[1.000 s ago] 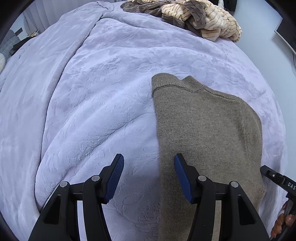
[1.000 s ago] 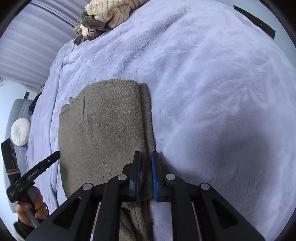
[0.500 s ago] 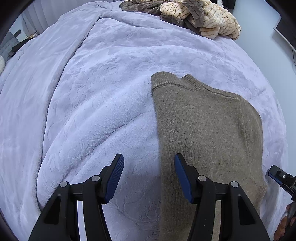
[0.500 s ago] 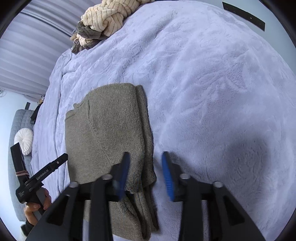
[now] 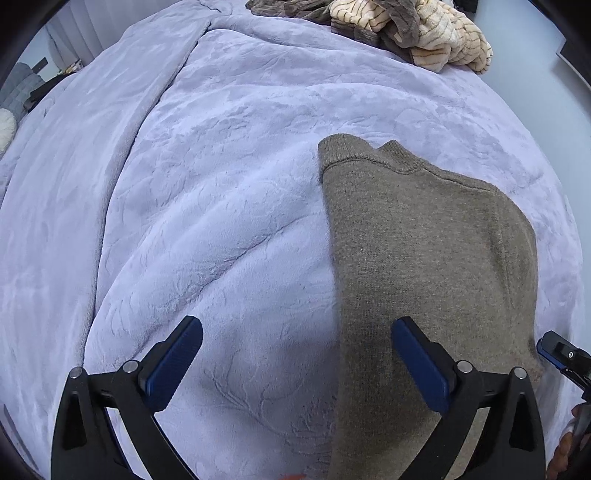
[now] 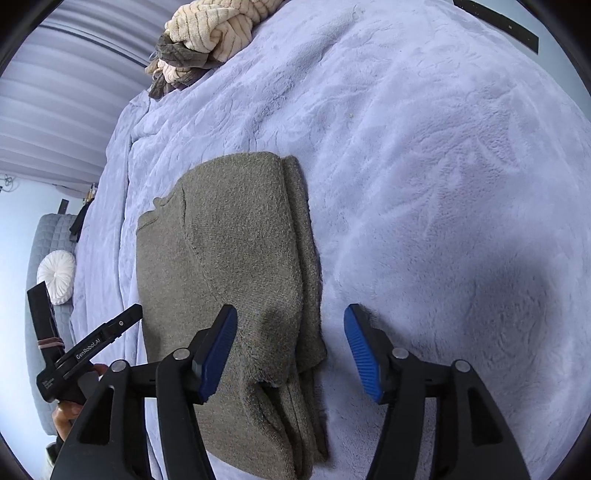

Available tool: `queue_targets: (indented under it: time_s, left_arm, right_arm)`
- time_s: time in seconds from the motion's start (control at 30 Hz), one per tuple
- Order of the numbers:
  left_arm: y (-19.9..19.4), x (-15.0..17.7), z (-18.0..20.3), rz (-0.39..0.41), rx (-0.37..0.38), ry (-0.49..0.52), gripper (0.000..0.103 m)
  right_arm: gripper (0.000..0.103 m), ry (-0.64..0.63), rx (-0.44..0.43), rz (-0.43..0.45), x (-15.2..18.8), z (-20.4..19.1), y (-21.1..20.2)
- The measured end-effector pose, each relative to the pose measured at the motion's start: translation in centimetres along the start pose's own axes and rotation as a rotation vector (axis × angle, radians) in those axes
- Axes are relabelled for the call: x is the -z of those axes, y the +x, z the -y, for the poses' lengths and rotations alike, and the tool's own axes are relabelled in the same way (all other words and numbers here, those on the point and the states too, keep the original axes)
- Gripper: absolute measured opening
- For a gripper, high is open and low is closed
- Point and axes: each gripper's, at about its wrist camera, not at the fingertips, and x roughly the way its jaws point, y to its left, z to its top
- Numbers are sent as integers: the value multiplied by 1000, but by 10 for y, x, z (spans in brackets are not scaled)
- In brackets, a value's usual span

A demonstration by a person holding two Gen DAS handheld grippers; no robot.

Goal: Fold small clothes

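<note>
1. The sweater (image 5: 424, 258) lies flat on the blanket (image 5: 221, 221), its sides already folded in to make a long strip; it fills the 3 to 5 o'clock part of the left view and runs from centre to 6 o'clock in the right view.
2. Both grippers are spread wide and grasp nothing. The left gripper (image 5: 297, 360) straddles the sweater's left edge; the right gripper (image 6: 291, 349) straddles its right edge.
3. Judged step: between folds, side folds done, the lengthwise fold not yet made.
4. The next move likely calls for each gripper to pinch a near corner through all layers and carry both toward the collar (image 5: 391, 155) together.
5. Only the right view shows the stacked layers (image 6: 303, 240) along the right edge; only the left view shows the ribbed collar clearly.
6. A clothes pile (image 5: 406, 26) sits at 12 o'clock, well apart.
</note>
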Motion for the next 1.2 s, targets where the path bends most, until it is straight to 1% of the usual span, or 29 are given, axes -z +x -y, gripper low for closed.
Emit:
queue_targets:
  time_s: [0.2, 0.37, 0.53, 0.63, 0.73, 0.8, 0.93, 1.0, 1.07, 1.13, 1.2]
  left_arm:
    - [-2, 3, 0, -2, -17, 8, 103]
    - [0, 2, 2, -23, -11, 1, 103]
    - [2, 2, 9, -14, -35, 35, 103]
    - [5, 2, 10, -34, -22, 41, 103]
    - [9, 2, 8, -75, 51, 32, 103]
    - [10, 2, 4, -84, 118, 20, 103]
    - [15, 0, 2, -103, 240, 18, 103]
    - [25, -1, 5, -140, 313, 20, 103]
    - [36, 0, 10, -182, 361, 7, 103]
    - [45, 0, 17, -206, 396, 2, 103]
    - [50, 1, 26, -214, 410, 10, 103]
  right_arm:
    - [65, -1, -3, -15, -3, 3, 7]
    - [67, 10, -21, -12, -5, 6, 4]
    - [67, 18, -48, -16, -7, 13, 4]
    - [67, 18, -63, -20, -8, 15, 5]
    - [67, 23, -83, -26, -9, 18, 5]
    - [67, 26, -100, -32, -11, 20, 6]
    - [71, 13, -150, -64, -15, 25, 11]
    - [73, 7, -172, -88, -17, 26, 18]
    - [76, 4, -190, -106, -20, 26, 24]
    - [77, -12, -199, -131, -23, 22, 32]
    - [77, -35, -213, -164, -25, 15, 42]
